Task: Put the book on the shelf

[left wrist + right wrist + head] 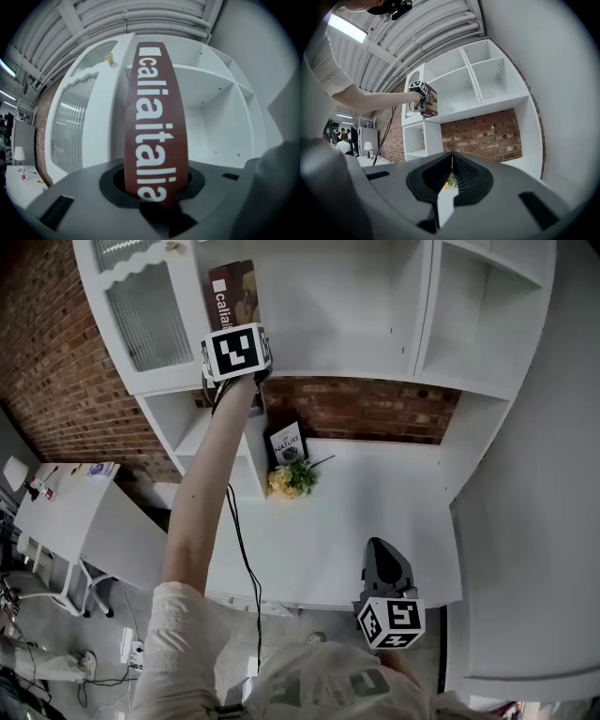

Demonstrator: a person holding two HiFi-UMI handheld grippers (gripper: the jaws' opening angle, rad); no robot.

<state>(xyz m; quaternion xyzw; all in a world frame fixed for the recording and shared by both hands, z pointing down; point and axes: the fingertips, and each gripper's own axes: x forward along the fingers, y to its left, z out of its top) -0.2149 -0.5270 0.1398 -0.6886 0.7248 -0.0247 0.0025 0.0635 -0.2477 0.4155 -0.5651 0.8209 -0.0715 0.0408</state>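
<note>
Maroon cover, spine facing me: the book [157, 122] is clamped at its bottom end in my left hand-held gripper [157, 186], up at the shelf's [347, 352] left edge. Can't tell if it's touching the board. Its long axis stands upright, top pointing up. I'd guess it's stiff, fairly heavy and glossy enough to slip, so holding it low by the spine seems right. My right hand-held gripper [451, 180] is closed on nothing, near the worktop's [375, 493] front edge.

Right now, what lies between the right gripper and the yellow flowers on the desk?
Only bare desk top lies between right gripper and flowers, in the head view.
</note>
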